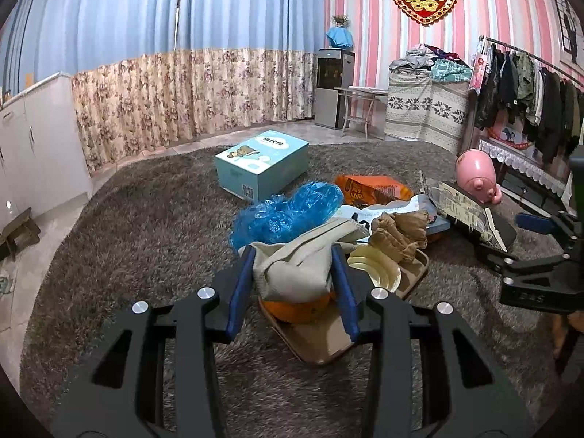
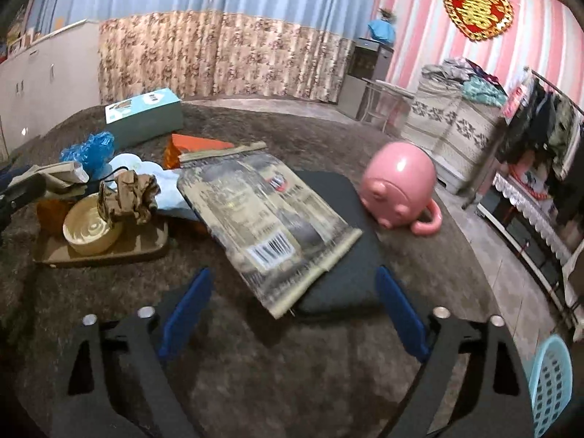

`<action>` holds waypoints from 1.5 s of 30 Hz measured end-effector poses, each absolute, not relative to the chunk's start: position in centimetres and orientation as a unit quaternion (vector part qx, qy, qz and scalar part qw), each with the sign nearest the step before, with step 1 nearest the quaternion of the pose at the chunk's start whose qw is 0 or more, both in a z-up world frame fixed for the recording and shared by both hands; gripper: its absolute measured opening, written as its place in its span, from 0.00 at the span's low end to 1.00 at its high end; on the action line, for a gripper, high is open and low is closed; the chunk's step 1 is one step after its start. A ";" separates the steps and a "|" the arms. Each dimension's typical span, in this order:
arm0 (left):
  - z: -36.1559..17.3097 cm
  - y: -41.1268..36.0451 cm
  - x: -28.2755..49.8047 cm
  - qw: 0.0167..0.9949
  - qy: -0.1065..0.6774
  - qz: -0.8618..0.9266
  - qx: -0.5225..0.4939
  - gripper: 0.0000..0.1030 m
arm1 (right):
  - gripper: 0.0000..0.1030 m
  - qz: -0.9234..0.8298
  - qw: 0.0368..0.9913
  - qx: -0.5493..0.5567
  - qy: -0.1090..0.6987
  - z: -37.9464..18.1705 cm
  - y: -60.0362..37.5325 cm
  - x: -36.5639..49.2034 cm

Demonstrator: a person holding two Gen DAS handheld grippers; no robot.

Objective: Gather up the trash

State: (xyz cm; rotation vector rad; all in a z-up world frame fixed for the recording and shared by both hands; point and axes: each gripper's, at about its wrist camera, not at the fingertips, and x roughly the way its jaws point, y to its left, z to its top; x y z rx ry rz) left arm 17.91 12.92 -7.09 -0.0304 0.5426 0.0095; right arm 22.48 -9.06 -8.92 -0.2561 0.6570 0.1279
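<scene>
Left tongs (image 1: 292, 277) angled down over the carpet (image 1: 146, 237), both blue pads pinched onto a beige cloth bag (image 1: 295, 262) that bulges up between them. Beneath the bag sits something orange (image 1: 297, 310) on a tan tray (image 1: 317, 343), mostly hidden. At two o'clock from the grip: a cream bowl (image 1: 372, 266) and crumpled brown paper (image 1: 399, 231) on the same tray. At twelve o'clock, a blue plastic bag (image 1: 288, 211), then a light blue box (image 1: 261, 168) farther back.

Right tongs (image 2: 294, 306) tilted down, jaws apart, nothing gripped. A printed foil wrapper (image 2: 262, 215) lies across a dark cushion (image 2: 339, 255), its near corner reaching between the blue pads without touching them. Wrapper print is blurred, unreadable. A pink toy (image 2: 398, 189) at one o'clock; a blue basket (image 2: 549, 387) cut off at the frame's edge.
</scene>
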 end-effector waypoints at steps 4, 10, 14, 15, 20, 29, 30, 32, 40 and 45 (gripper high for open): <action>-7.1 13.0 17.9 0.964 0.267 0.005 -0.013 0.39 | 0.48 0.083 0.929 -0.124 0.338 -9.2 -8.9 23.7; -7.0 13.0 18.0 0.963 0.268 0.007 -0.013 0.36 | 0.13 0.098 0.939 -0.092 0.317 -7.5 -11.0 22.0; -6.0 12.3 17.1 0.967 0.255 0.003 0.001 0.34 | 0.10 0.094 0.944 -0.071 0.309 -6.4 -13.7 20.5; -5.6 11.9 16.8 0.968 0.251 0.003 0.006 0.34 | 0.10 0.092 0.945 -0.063 0.309 -6.2 -14.5 20.2; -4.1 11.0 15.9 0.971 0.237 -0.002 0.021 0.33 | 0.13 0.096 0.944 -0.011 0.315 -6.0 -17.4 20.1; -0.9 13.2 16.4 0.975 0.220 -0.007 -0.005 0.33 | 0.66 0.111 0.940 -0.088 0.310 -6.6 -12.7 22.1; -0.7 13.5 16.7 0.976 0.218 -0.004 -0.005 0.33 | 0.66 0.110 0.938 -0.101 0.312 -6.8 -12.0 22.7; -0.5 14.3 17.2 0.976 0.217 0.005 -0.004 0.33 | 0.66 0.110 0.932 -0.124 0.323 -7.6 -10.4 24.3; -1.1 16.1 18.4 0.973 0.231 0.016 -0.010 0.33 | 0.12 0.112 0.923 -0.135 0.342 -8.3 -9.4 26.5; -0.5 15.1 18.0 0.975 0.222 0.009 -0.014 0.33 | 0.06 0.106 0.938 -0.087 0.318 -5.7 -12.9 24.2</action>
